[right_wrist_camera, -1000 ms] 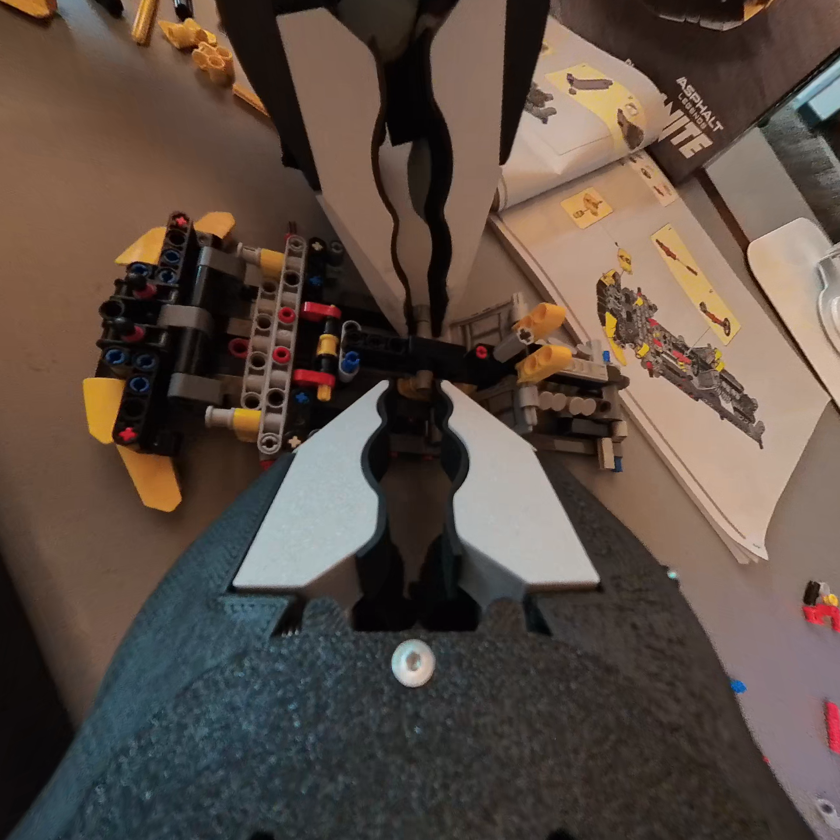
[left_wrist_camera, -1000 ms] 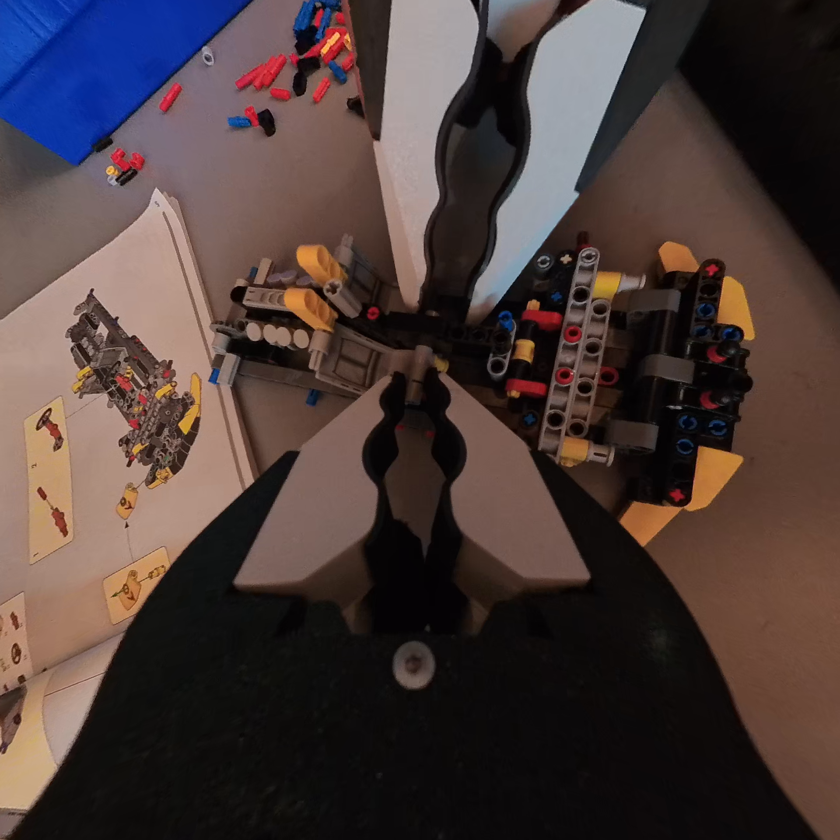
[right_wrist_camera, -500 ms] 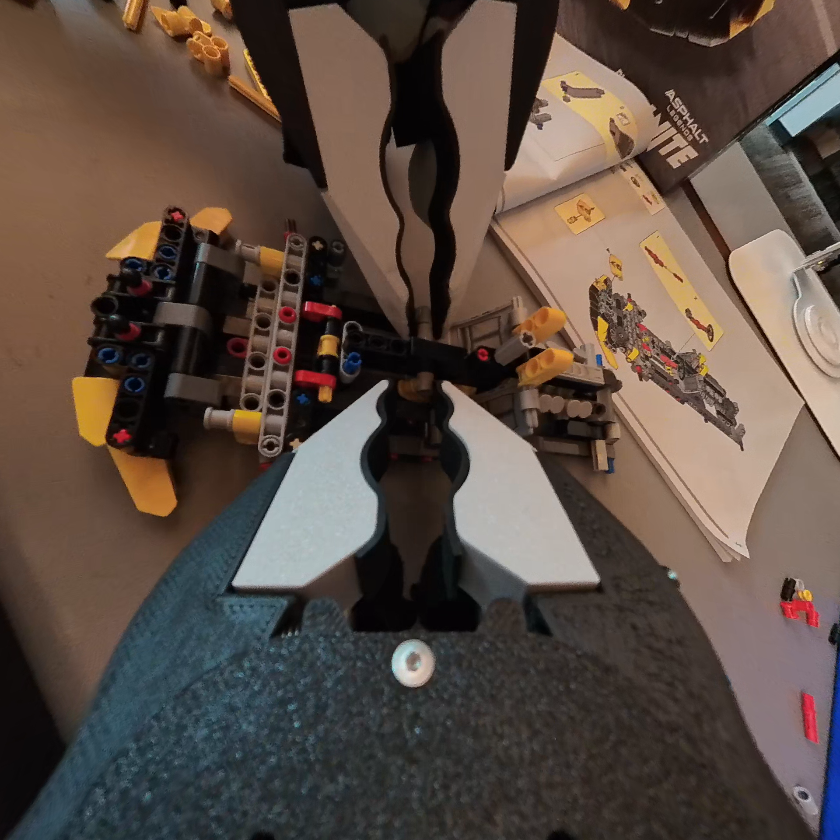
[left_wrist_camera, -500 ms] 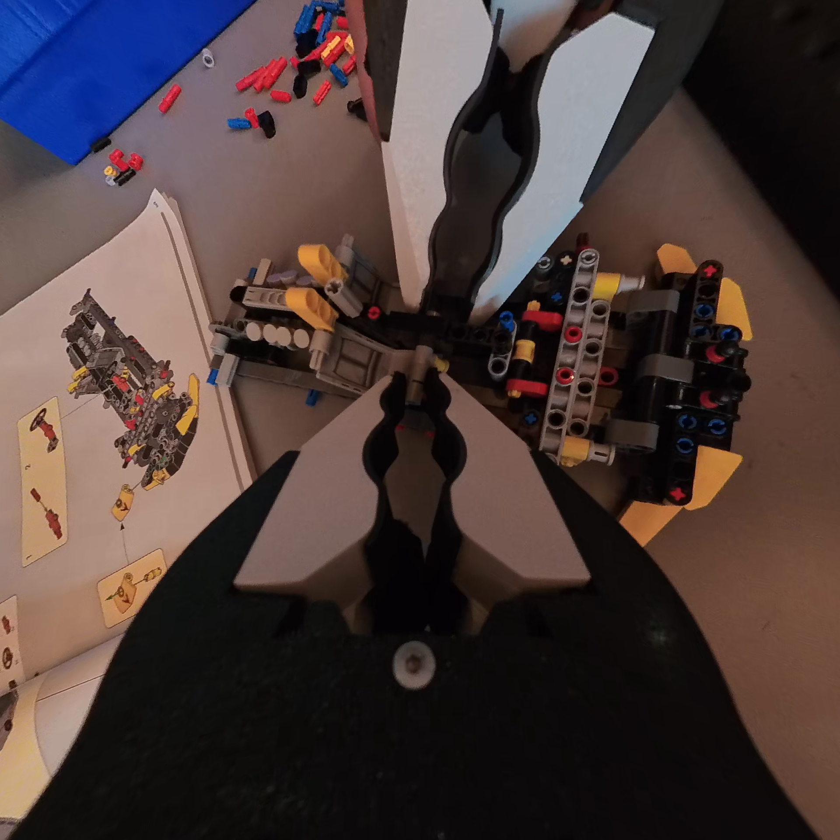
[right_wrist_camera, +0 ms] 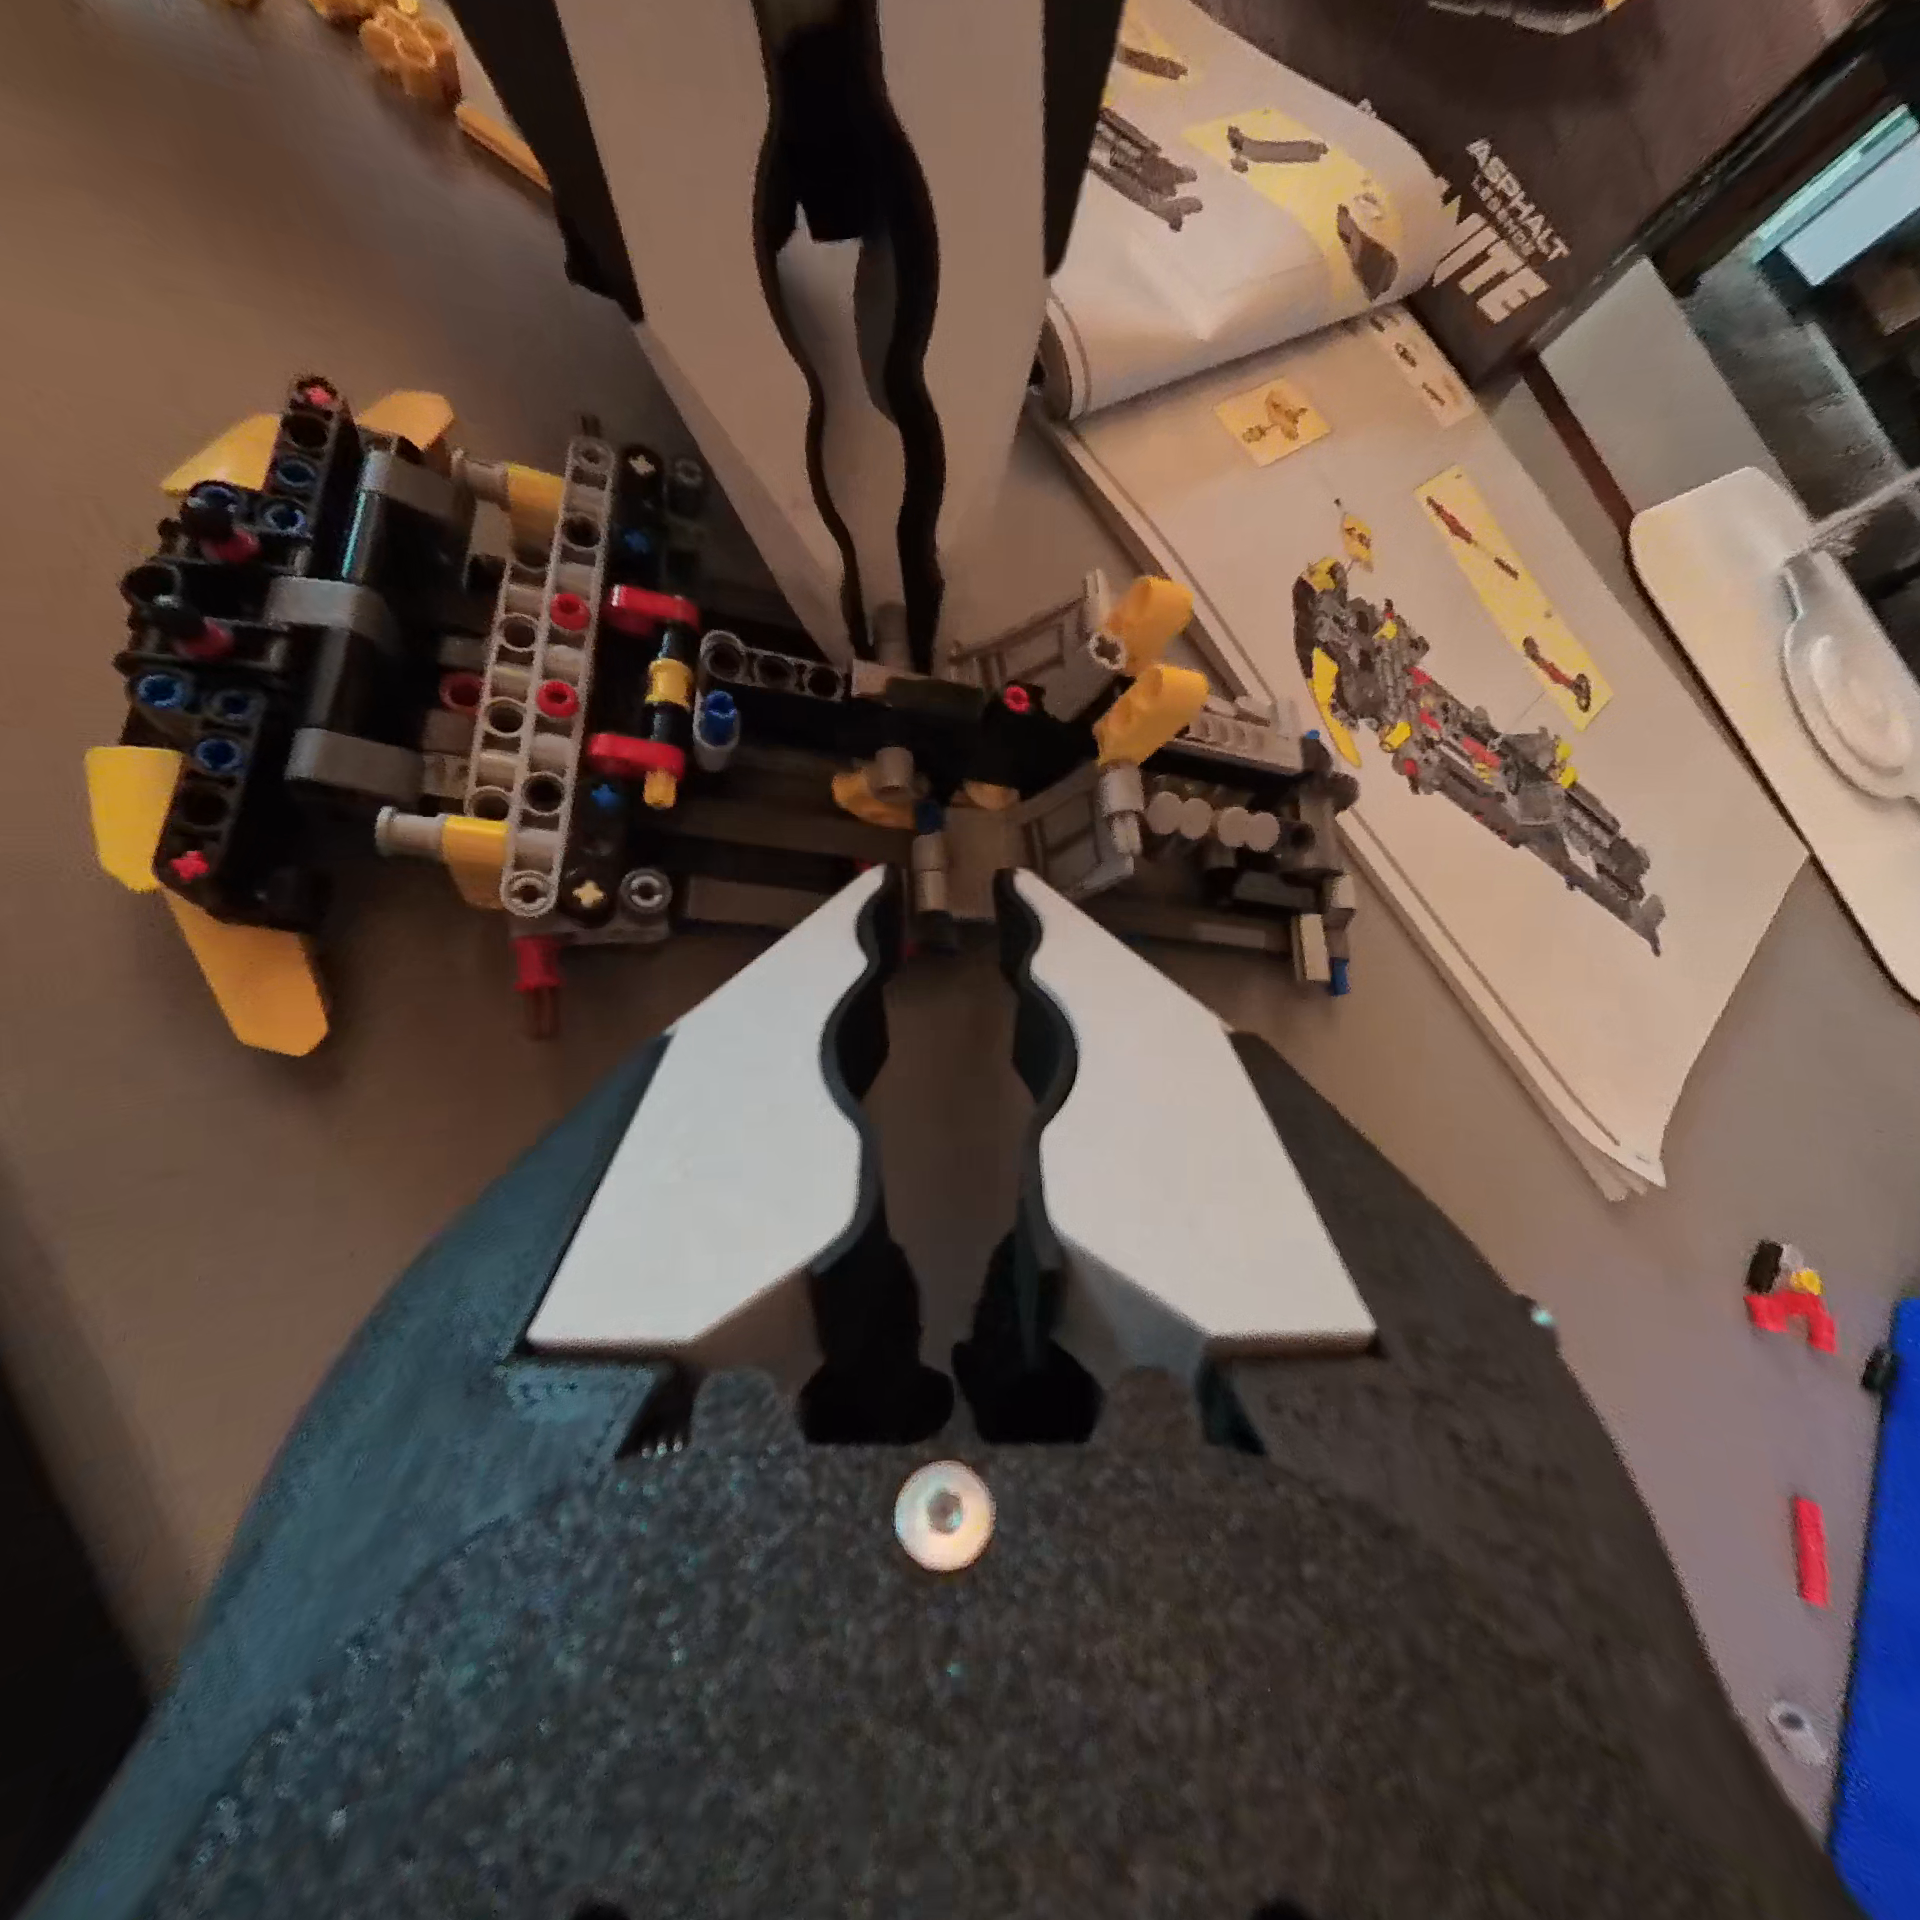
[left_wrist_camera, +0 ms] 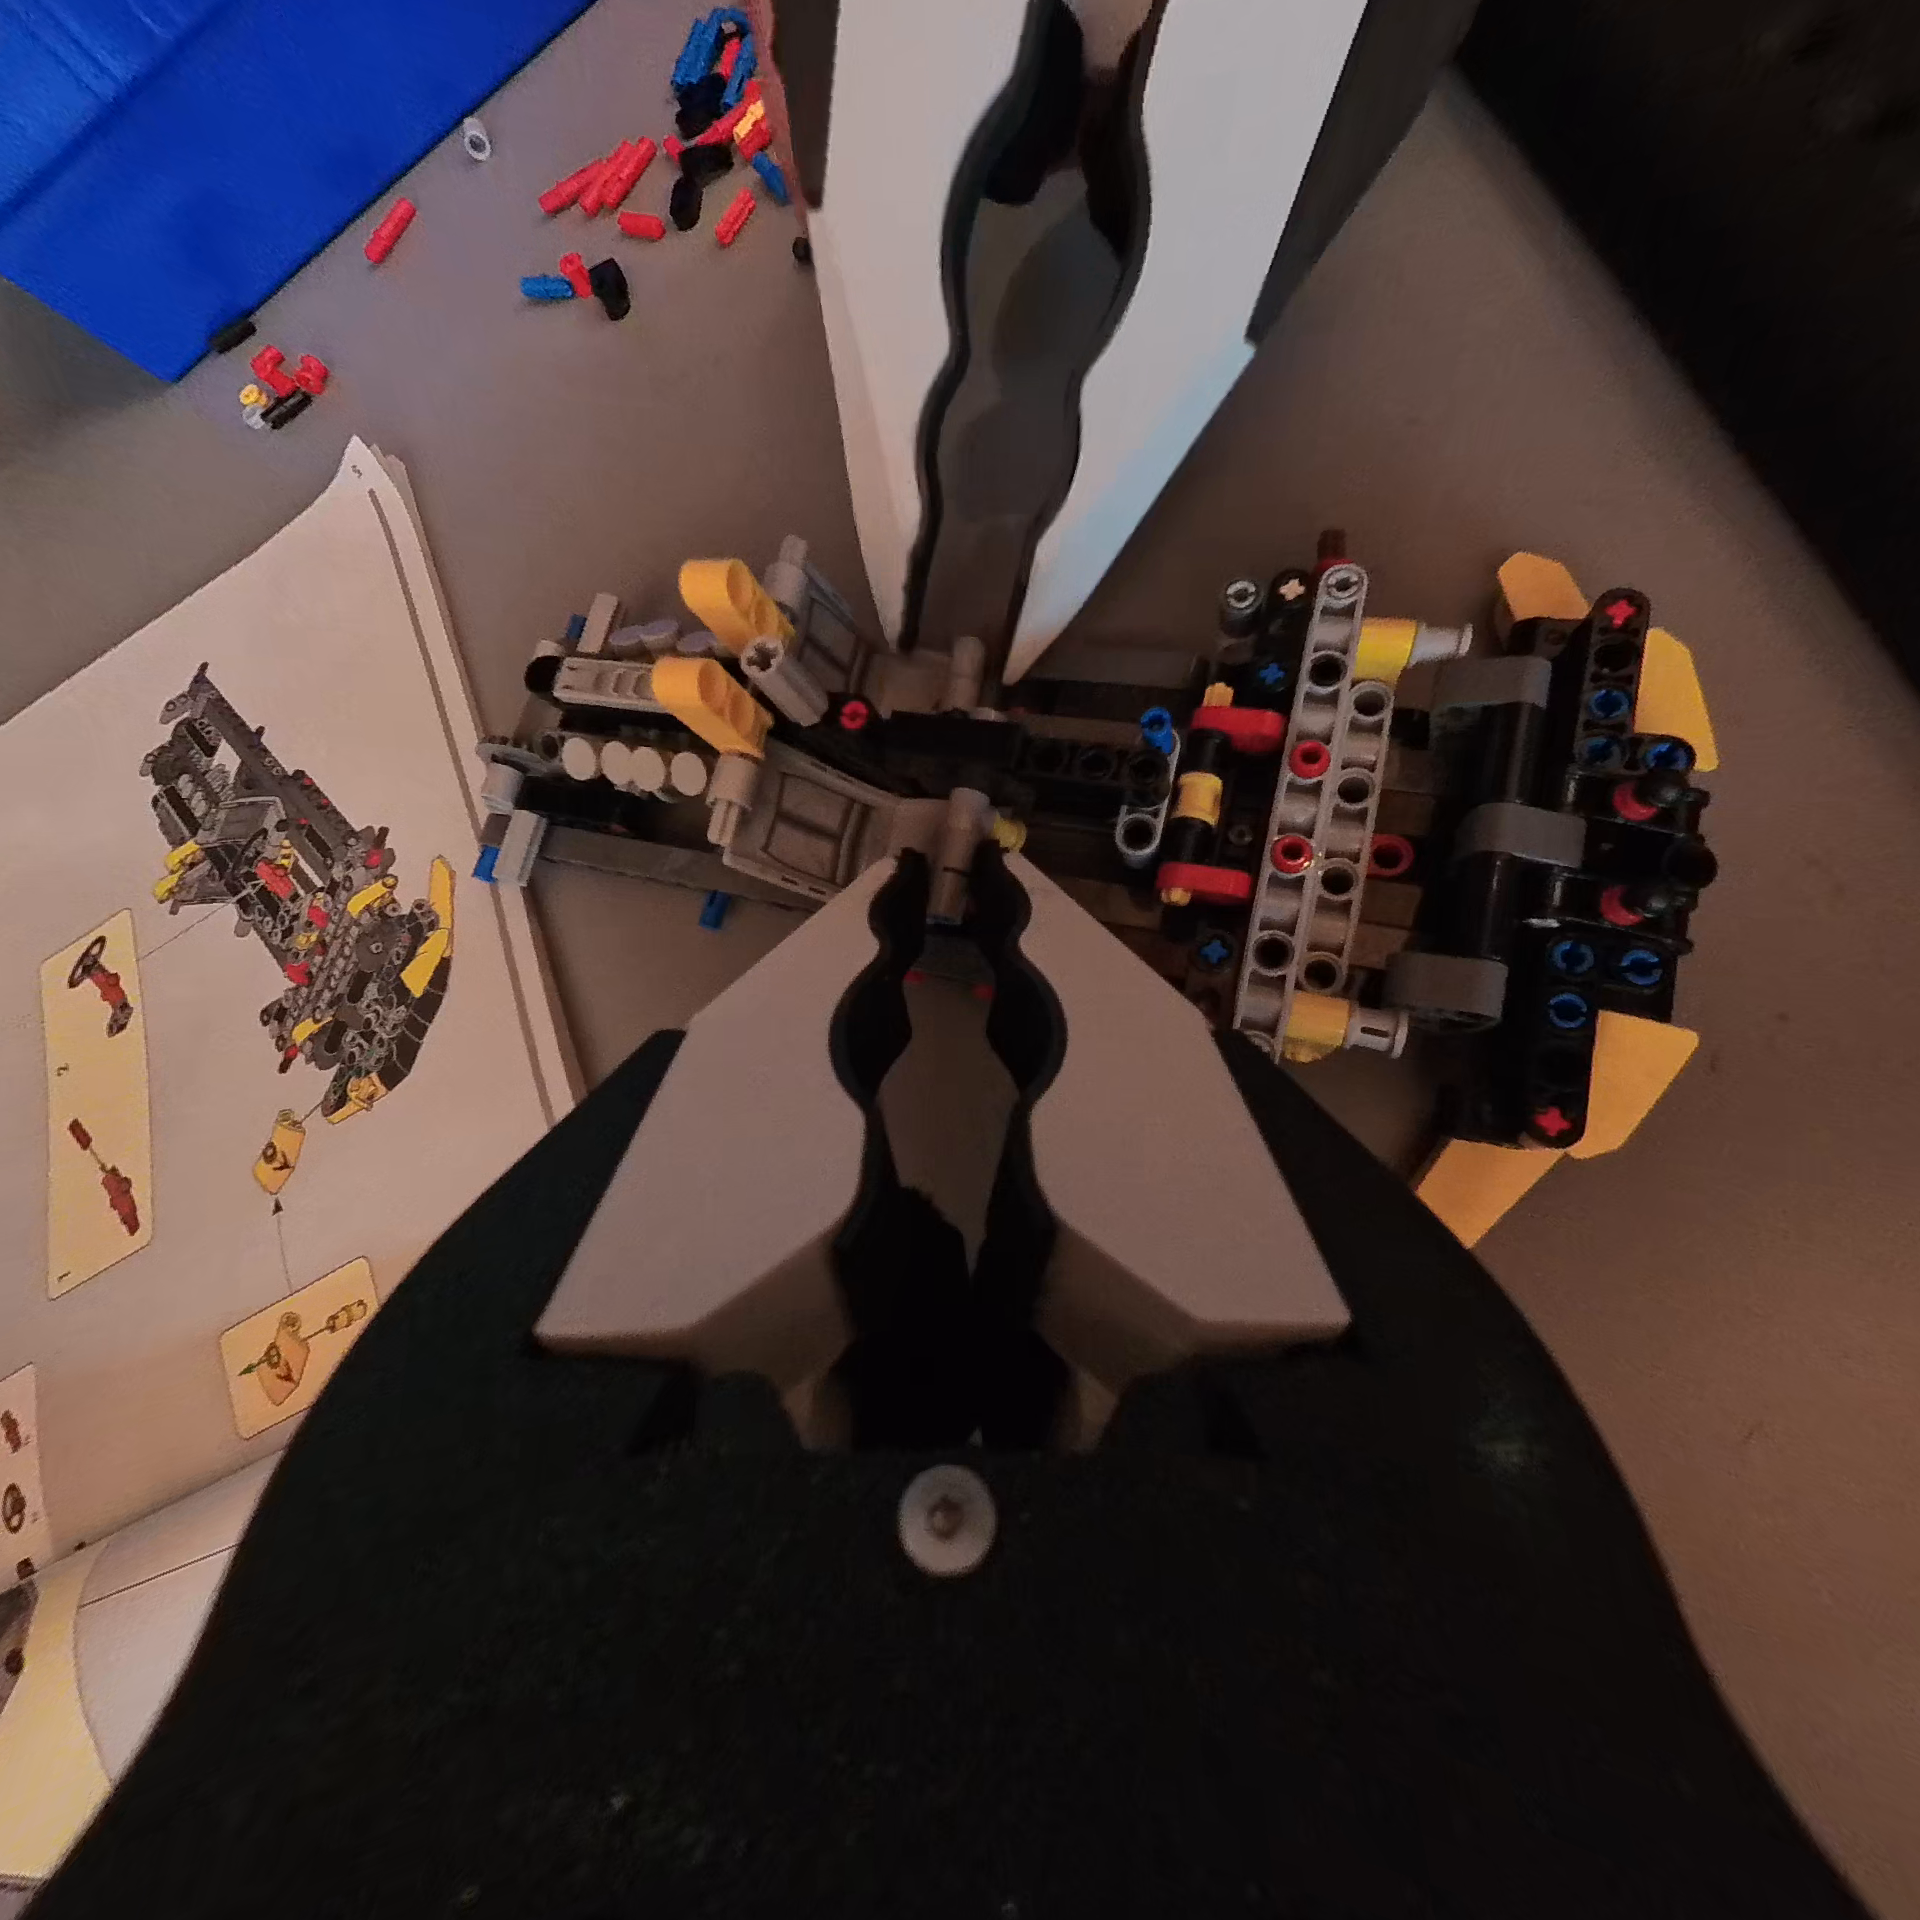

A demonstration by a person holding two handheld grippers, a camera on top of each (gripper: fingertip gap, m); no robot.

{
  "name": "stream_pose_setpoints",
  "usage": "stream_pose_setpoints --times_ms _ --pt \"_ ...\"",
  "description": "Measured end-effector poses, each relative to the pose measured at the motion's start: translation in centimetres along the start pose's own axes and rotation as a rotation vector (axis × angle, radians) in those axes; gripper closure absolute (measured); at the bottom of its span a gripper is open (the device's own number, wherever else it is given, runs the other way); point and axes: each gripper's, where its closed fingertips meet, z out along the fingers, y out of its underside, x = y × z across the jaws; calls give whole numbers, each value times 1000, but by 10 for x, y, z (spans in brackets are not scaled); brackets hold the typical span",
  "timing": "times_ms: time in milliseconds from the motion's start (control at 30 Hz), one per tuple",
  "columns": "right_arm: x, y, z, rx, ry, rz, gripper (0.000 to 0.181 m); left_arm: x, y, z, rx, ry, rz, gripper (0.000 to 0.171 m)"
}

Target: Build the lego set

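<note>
Now we see the half-built lego car chassis [left_wrist_camera: 1091, 790] lying flat on the grey-brown table [left_wrist_camera: 1662, 1403], its yellow-winged end away from the open instruction booklet [left_wrist_camera: 208, 935], which lies just beside its other end. Our left gripper [left_wrist_camera: 956, 883] pinches a small grey axle piece [left_wrist_camera: 961, 831] at the middle of the chassis, its fingers nearly pressed together around it. From the opposite side, our right gripper [right_wrist_camera: 945, 894] meets the same middle stretch with its fingers spread a little, their tips either side of a grey connector [right_wrist_camera: 951, 862]; whether they actually grip it we cannot tell. Loose red, blue and black pins [left_wrist_camera: 665, 197] lie scattered on the table beyond the chassis, near a blue sheet [left_wrist_camera: 208, 135].
</note>
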Motion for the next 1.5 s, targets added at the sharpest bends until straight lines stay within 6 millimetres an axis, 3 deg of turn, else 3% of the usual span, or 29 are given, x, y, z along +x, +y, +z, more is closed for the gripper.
stream_pose_setpoints --times_ms 400,733,1167,1367,1500 --pt "-5 1 5 -24 -157 151 174 0 0 0 5 4 -4 165" --pt "-11 -5 -7 -49 -129 112 175 0 0 0 11 6 -9 165" --pt "-11 -6 -3 -68 -97 56 175 0 0 0 13 6 -12 165" --pt "-11 -6 -2 -139 -1 -139 175 0 -1 0 23 17 -30 165" --pt "-10 -6 -2 -153 -26 -93 176 0 0 1 18 10 -22 166"
